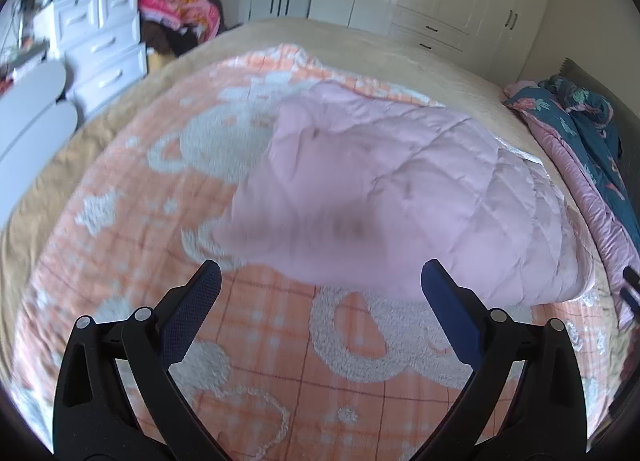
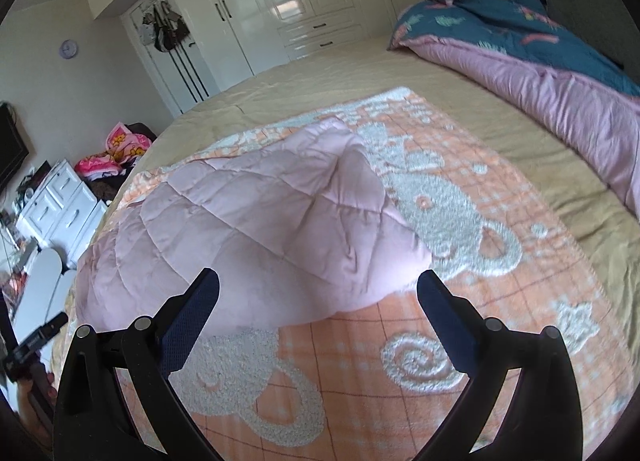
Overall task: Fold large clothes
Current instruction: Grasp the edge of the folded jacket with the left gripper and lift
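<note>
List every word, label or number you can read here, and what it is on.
None can be read.
Pink bundle by the drawers: yellow print, too blurred.
Wall clock: too small.
Orange blanket: bears, stars, a spiral, no lettering.

I see a bed (image 2: 320, 73) under a tan sheet; directly on it lie an orange bear-patterned blanket (image 2: 500, 293) and a teal-and-pink duvet (image 2: 560, 61) near its head.
</note>
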Demonstrator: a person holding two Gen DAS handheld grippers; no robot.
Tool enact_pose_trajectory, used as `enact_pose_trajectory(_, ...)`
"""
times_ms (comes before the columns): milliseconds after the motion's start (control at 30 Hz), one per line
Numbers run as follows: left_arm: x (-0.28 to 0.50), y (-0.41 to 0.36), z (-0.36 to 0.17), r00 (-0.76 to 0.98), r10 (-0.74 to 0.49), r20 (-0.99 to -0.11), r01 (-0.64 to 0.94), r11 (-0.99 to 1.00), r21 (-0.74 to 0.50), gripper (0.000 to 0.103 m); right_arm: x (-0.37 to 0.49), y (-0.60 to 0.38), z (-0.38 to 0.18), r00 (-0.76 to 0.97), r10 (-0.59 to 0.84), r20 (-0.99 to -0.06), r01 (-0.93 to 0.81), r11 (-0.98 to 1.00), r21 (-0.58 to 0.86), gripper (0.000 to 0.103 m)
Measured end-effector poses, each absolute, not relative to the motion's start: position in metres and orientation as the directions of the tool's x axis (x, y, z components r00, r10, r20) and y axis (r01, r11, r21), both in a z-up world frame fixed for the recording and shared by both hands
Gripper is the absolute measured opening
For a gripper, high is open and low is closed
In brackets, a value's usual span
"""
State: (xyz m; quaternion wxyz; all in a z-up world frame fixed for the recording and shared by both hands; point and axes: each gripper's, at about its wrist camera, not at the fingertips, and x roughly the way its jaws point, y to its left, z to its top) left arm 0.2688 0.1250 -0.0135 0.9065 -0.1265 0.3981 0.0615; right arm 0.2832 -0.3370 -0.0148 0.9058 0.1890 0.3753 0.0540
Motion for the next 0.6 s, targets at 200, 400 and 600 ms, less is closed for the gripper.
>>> enact_pose_trajectory(200,0.271,0.141,-0.038,0.647,-0.077,-0.759,-0.263,0.911,-0.317,0.094,0.29,-0.339,-0.041,0.691,0.197,-0.695,0.126,0.915,0.384,0.099)
enact_pose_trajectory(400,0.279,0.156,-0.06,0.636,-0.18,-0.751,-0.318,0.825,-0.468,0.094,0.305,-0.346,-0.062,0.666,0.198,-0.719,0.196,0.883,0.425,0.099)
enact_pose_trajectory(600,0.297,0.16,-0.071,0.636,-0.228,-0.737,-0.351,0.766,-0.539,0.094,0.328,-0.347,-0.084,0.63,0.254,-0.734,0.235,0.838,0.492,0.099)
